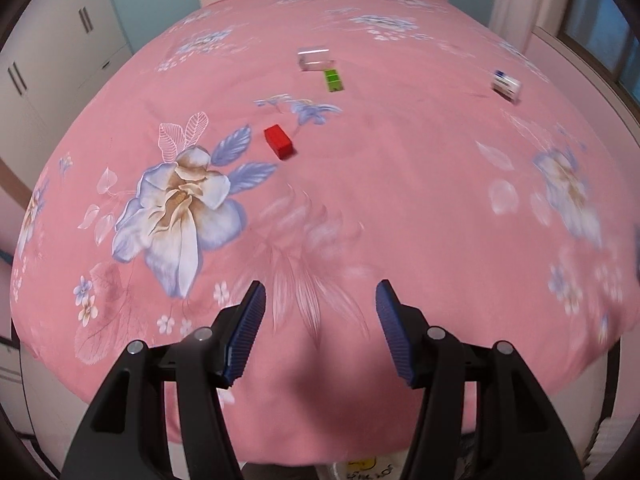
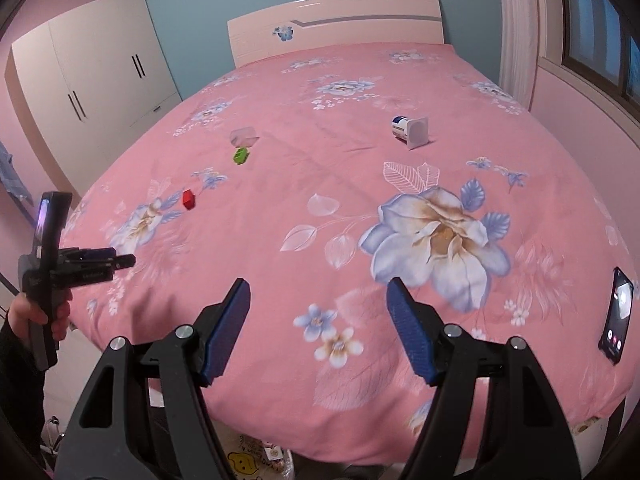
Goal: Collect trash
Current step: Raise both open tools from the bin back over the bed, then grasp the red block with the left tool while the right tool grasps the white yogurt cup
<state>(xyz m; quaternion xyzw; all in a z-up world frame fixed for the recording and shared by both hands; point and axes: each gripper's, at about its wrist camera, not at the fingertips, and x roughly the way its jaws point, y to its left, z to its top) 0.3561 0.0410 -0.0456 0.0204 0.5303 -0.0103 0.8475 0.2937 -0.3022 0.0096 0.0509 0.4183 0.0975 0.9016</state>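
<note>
On the pink flowered bed lie a red box [image 1: 278, 141], a green box [image 1: 333, 80], a clear plastic box [image 1: 315, 58] behind it, and a white-and-blue carton [image 1: 506, 85] on its side at the right. They also show in the right wrist view: red box [image 2: 188, 199], green box [image 2: 241, 156], clear box [image 2: 243, 136], carton [image 2: 411, 130]. My left gripper [image 1: 320, 302] is open and empty above the bed's near edge. My right gripper [image 2: 319, 298] is open and empty, also near the foot. The left gripper's side shows at far left [image 2: 120, 261].
A phone [image 2: 617, 315] with a lit screen lies on the bed's right front corner. A white wardrobe [image 2: 92, 92] stands at the left, a headboard [image 2: 336, 24] at the back, a window [image 2: 600, 32] at the right. A bag [image 2: 256, 460] sits on the floor below the bed's foot.
</note>
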